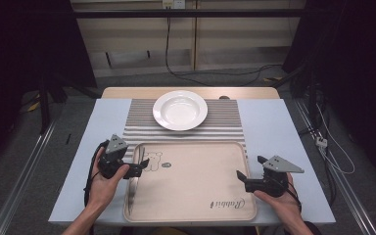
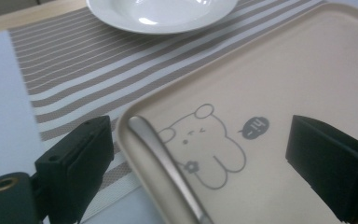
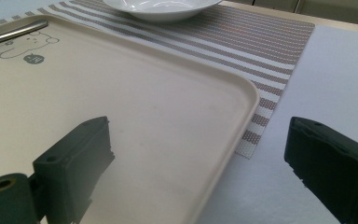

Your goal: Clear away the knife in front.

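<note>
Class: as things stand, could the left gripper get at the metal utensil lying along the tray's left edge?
Probably yes: the left gripper is open, and the metal utensil lies bare on the tray between its jaws.

one tray (image 1: 191, 188), one plate (image 1: 180, 110), one utensil (image 1: 133, 183)

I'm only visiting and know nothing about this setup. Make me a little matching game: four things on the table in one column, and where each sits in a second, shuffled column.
Things:
1. white plate
2. metal utensil handle
3. beige tray
4. striped placemat

Places:
A. on the pale blue table cover, its far edge overlapping the placemat
B. along the tray's left rim, beside the bear drawing
C. on the striped placemat, beyond the tray
D. flat on the table, under the plate

Pairs: 1-C, 2-B, 3-A, 4-D
</note>
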Demonstrator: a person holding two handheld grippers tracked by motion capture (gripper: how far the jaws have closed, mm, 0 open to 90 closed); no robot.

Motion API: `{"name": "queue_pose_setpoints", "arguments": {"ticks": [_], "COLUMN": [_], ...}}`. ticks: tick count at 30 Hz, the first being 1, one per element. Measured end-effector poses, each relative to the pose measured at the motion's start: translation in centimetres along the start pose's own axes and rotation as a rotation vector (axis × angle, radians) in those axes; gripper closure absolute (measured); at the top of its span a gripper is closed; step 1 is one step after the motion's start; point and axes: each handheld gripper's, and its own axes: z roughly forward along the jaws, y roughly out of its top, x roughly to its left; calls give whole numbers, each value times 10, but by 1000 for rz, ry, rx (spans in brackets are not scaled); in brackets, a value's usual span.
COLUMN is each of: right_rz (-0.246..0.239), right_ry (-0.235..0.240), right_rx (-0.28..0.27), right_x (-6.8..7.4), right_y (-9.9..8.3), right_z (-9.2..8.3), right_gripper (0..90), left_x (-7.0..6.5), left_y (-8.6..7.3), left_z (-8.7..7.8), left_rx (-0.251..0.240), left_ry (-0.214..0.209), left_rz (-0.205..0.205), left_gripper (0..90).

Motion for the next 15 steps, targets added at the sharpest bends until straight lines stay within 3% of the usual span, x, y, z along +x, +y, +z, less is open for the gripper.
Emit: {"name": "queue_pose_setpoints", "arguments": {"ticks": [3, 6, 10, 15], "right_rz": [1, 0, 1, 2], "right_ry": [-1, -1, -4, -7], "right_rx": [0, -1, 1, 0], "right_x": [0, 0, 0, 0], "right_y": [0, 0, 0, 0], "right_z": [0, 0, 0, 1], "right_gripper": [77, 77, 76, 76], "left_x": [-1, 2, 10, 9], "left_y": [-2, -9, -20, -33], "left_z": [-6, -10, -17, -22], "left_rx": [3, 4, -21, 4], "left_ry": [16, -10, 31, 75], "left_rz": [10, -19, -63, -66], "left_gripper": [83, 81, 93, 90]}}
